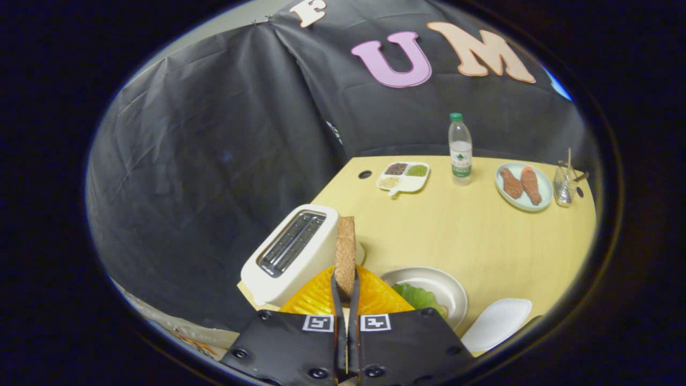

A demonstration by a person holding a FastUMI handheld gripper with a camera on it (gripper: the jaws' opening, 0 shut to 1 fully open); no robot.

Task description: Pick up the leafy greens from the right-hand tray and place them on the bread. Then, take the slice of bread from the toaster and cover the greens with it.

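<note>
One bread slice (345,249) pinched edge-on in the tongs (345,287), leafy greens (418,296) half hidden on plate (447,284) behind

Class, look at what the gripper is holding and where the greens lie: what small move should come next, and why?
Probably carry the bread slice right, over the plate. The gripper is shut on the slice, held upright and clear of the toaster, while the leafy greens lie uncovered on the plate just beside the fingers.

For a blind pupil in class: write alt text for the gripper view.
The gripper is shut on a bread slice held upright on edge beside a white toaster. Just ahead lie an orange tray and a plate with leafy greens.
</note>
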